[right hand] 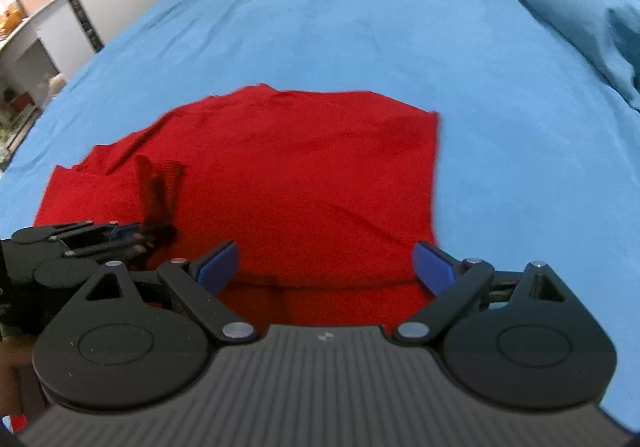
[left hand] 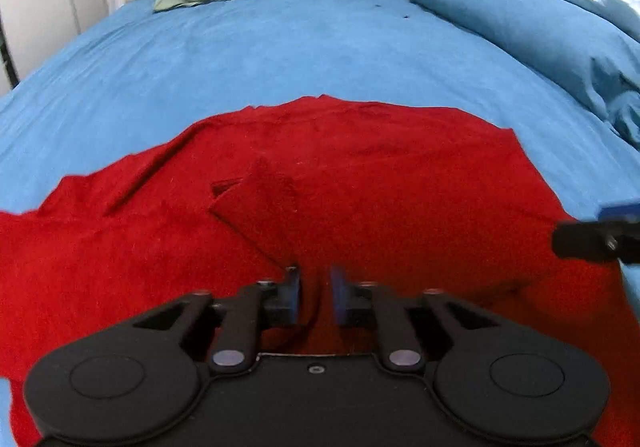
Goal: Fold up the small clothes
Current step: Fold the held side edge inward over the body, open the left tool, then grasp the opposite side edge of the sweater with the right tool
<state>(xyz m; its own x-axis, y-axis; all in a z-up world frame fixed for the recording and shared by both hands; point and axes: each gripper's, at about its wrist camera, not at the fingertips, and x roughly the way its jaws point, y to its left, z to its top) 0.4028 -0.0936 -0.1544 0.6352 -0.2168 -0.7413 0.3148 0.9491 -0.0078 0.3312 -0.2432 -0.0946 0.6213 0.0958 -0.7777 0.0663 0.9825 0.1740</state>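
My left tongs (left hand: 316,297) are almost closed on a raised flap of the red cloth (left hand: 360,187), which lies flat on the bed (left hand: 280,47); my right tongs (right hand: 326,267) are wide open and hold nothing. The pinch looks thin to me, so the flap may slip out when I lift, and the fold would become crooked

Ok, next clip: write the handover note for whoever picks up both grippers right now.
Left gripper: jaws nearly shut, pinching a raised flap of the red garment.
Right gripper: open, holding nothing, low over the garment's near right edge.
Garment lies mostly flat on the blue bedsheet.
Done: garment spread; one flap lifted.
Left: carry the flap over, then complete the remaining folds.
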